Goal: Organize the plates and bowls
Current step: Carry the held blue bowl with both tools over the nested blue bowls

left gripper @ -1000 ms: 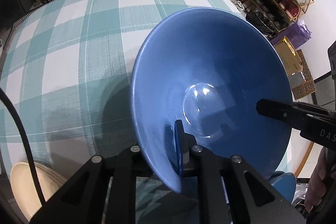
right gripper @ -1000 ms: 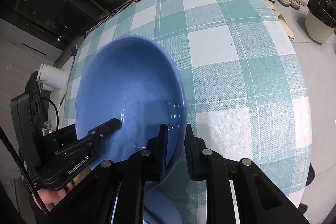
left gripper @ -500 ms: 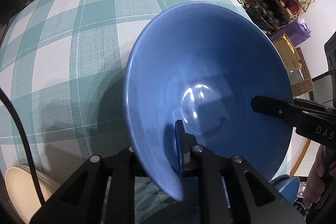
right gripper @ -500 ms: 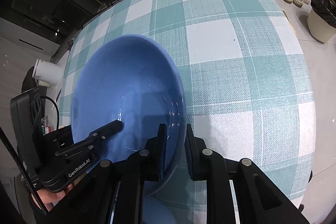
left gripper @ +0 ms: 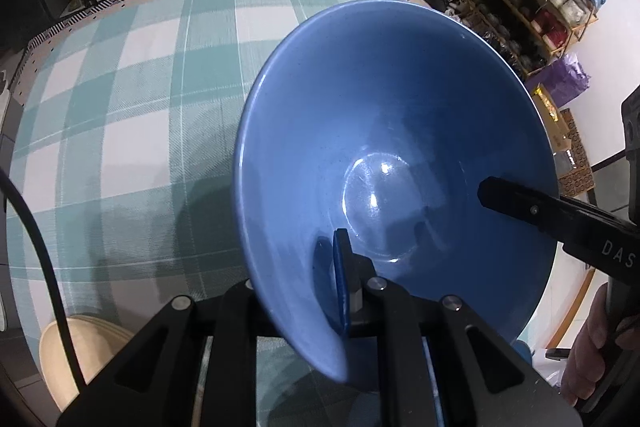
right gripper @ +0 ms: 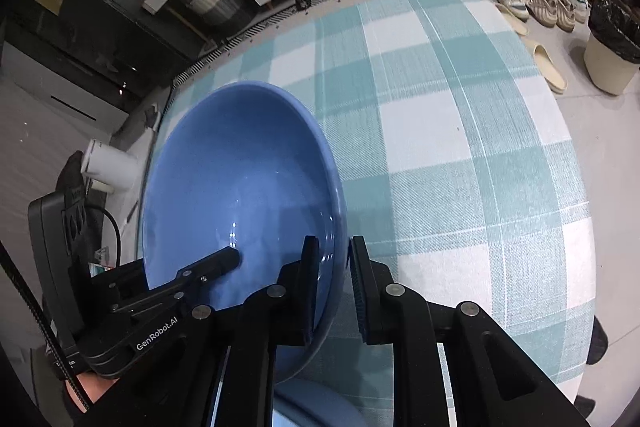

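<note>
A: From the left wrist, our left gripper [left gripper: 320,291] clamps the near rim of the glossy blue ceramic bowl [left gripper: 392,131], tilted above the teal-checked desk [left gripper: 120,99].

B: From the right wrist, our right gripper [right gripper: 334,279] pinches the opposite rim; another blue dish [right gripper: 316,407] lies directly beneath, nearest us.

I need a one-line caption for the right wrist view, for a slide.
Both grippers, right and left, clamp opposite rims of a blue bowl above a teal-and-white checked tablecloth.
</note>
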Tool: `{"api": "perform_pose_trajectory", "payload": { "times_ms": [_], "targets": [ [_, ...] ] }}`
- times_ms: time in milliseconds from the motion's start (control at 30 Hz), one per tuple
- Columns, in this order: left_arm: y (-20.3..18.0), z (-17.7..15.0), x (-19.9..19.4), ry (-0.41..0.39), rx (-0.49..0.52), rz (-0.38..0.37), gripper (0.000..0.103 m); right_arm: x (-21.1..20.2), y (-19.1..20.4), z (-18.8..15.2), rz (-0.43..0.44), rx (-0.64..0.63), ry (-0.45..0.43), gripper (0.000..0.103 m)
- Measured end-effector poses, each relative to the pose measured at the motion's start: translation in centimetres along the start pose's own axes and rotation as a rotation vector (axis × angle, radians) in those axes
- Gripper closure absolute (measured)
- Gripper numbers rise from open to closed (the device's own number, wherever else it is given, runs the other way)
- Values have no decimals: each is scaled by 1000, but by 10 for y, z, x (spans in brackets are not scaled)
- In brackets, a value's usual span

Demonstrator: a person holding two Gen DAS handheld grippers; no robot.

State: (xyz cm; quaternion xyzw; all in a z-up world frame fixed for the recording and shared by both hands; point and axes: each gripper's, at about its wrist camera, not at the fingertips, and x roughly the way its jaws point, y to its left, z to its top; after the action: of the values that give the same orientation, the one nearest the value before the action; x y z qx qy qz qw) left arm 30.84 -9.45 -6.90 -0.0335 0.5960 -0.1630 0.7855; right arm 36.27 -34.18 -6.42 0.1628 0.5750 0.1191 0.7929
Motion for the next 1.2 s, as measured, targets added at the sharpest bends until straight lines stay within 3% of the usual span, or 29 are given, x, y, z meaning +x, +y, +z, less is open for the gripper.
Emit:
{"api": "perform_pose_trajectory", "payload": {
  "times_ms": [567,733,900,1200],
  "targets": [
    [-17,-25,-57,-42,32,-41,89,-75,30,-34,5,-38,-92,86],
    [-24,-46,-68,-43,44,-45,89,-92,31,-57,30,-19,-112,86],
    [-26,-70,-77,-39,29,-62,89,-104,40,-87,-14,-53,-103,86],
    [-35,-109,-89,-55,37,-74,89,-122,44,-126,-15,-52,-94,86]
  ]
}}
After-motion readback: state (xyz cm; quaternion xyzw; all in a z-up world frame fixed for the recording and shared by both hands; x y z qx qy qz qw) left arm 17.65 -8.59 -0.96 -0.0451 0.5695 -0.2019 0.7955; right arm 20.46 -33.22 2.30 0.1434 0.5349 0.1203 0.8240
